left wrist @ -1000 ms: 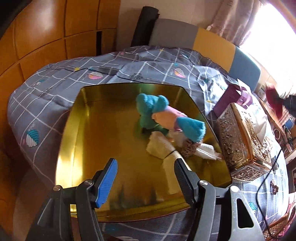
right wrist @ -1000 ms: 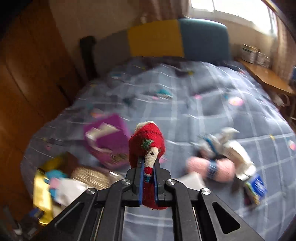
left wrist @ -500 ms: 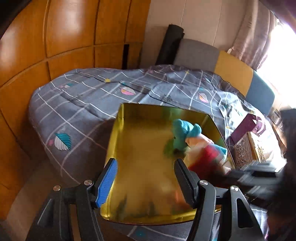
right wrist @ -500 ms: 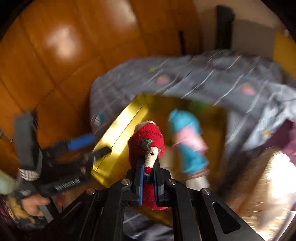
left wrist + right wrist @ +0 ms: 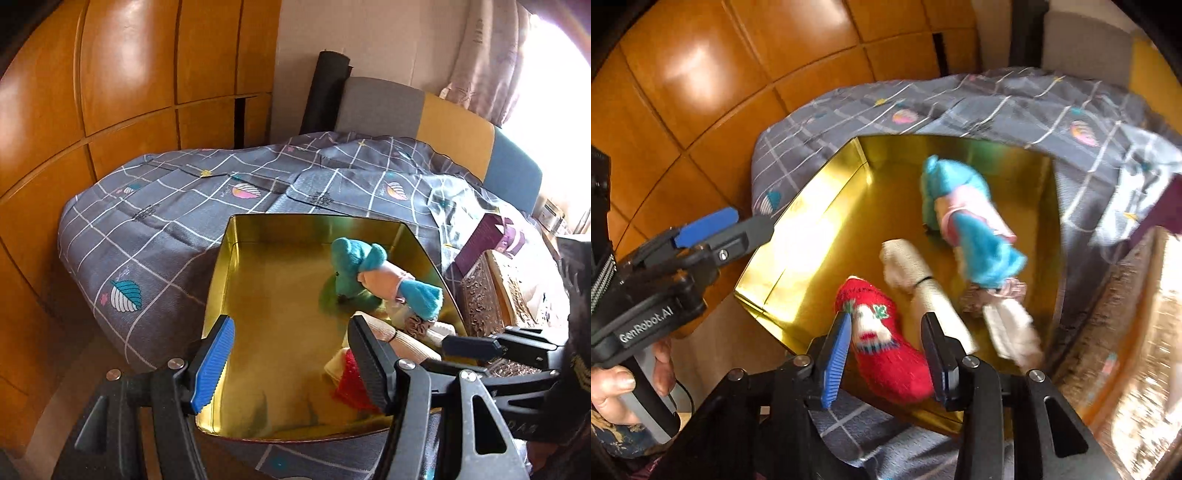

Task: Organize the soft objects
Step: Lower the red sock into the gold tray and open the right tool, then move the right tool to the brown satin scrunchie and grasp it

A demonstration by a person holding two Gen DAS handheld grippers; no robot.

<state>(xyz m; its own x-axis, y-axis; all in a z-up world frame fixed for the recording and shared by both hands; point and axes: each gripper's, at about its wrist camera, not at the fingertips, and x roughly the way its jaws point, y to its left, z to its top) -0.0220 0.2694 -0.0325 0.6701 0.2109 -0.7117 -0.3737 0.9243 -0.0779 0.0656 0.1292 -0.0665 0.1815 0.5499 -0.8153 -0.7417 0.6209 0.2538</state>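
Golden and glossy, the open tin box [image 5: 798,236] sits on the grey checked quilt [image 5: 155,236] and takes up the middle of both views. At the left of the right wrist view, the left gripper [image 5: 738,229] hangs beside the box's left wall, a hand [image 5: 624,384] on its handle; its jaws stand wide apart with nothing between them, as the left wrist view also shows.

Further right, the red knitted sock [image 5: 882,339] lies in the near corner of the box, close to the front rim. The right gripper [image 5: 886,350] is directly over it. Its jaws have just been opening, and the sock sits between the fingers with a gap visible on each side, so it looks released rather than held.

Beside the sock lies a cream rolled sock [image 5: 923,288] bound with a dark band, then a blue and pink soft toy [image 5: 964,221] toward the far wall, and a small pale bundle [image 5: 1008,325] near the right wall. Outside the box on the right stands an ornate patterned case [image 5: 484,291].

This looks like the drop-off step for the red sock. Next, the right gripper would need to lift straight out without snagging the knit, then go for another soft item elsewhere on the bed.
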